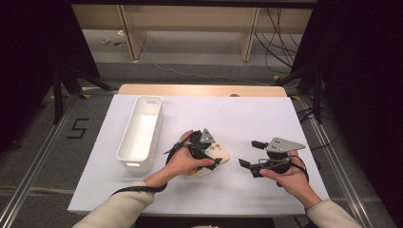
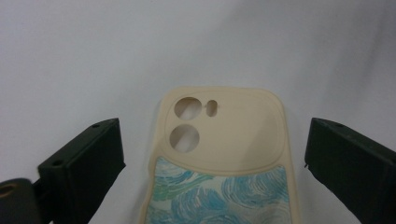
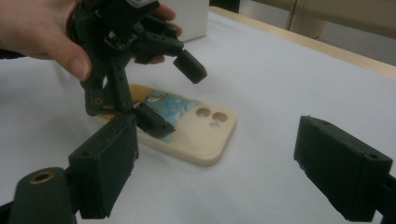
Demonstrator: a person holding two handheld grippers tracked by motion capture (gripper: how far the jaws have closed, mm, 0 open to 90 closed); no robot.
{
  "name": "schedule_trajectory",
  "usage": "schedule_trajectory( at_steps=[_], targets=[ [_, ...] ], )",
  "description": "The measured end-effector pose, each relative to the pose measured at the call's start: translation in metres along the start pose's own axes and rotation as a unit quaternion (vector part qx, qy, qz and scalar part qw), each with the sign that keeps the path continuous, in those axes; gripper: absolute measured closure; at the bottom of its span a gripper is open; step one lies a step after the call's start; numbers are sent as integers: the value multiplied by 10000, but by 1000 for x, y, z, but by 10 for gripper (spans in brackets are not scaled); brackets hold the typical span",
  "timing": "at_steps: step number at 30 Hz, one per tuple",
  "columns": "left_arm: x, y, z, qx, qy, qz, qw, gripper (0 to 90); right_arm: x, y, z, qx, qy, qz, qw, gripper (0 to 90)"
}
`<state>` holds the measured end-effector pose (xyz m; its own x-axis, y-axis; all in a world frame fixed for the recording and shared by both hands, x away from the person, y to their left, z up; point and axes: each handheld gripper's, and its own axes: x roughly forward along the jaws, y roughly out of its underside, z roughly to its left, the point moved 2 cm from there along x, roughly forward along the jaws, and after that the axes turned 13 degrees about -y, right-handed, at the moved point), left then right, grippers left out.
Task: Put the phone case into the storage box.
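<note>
High view: cream silicone phone case with blue swirl print (image 1: 212, 157) flat on white table cover (image 1: 256, 118), right of white plastic bin (image 1: 141, 133); left gripper (image 1: 205, 154) jaws wide, straddling case, nothing held; right gripper (image 1: 250, 154) open, empty, apart; judged next: close on case, lift toward bin

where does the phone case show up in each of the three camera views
High view: the phone case lies on the white table just left of centre, partly under the left gripper.
Left gripper view: bottom centre, camera holes up, between that gripper's open jaws.
Right gripper view: centre left, flat on the table, with the left gripper standing over it.
Shared landmark: the case's beige end with its round camera holes.
</note>
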<state>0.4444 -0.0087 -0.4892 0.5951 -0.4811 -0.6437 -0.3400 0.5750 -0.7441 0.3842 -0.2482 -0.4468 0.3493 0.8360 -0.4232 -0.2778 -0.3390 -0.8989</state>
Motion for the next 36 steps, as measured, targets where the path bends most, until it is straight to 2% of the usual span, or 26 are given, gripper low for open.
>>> schedule_trajectory(
  at_steps=[6,19,36],
  targets=[
    [9,-5,-5,35,2,112,9999,1,0,0,0,9,-3,-2,10000,149],
    [29,-14,-14,148,-6,323,9994,0,-1,0,0,22,-11,-26,10000,149],
    [37,-14,-13,195,68,431,9989,31,-1,0,-1,22,-10,-20,10000,149]
  ],
)
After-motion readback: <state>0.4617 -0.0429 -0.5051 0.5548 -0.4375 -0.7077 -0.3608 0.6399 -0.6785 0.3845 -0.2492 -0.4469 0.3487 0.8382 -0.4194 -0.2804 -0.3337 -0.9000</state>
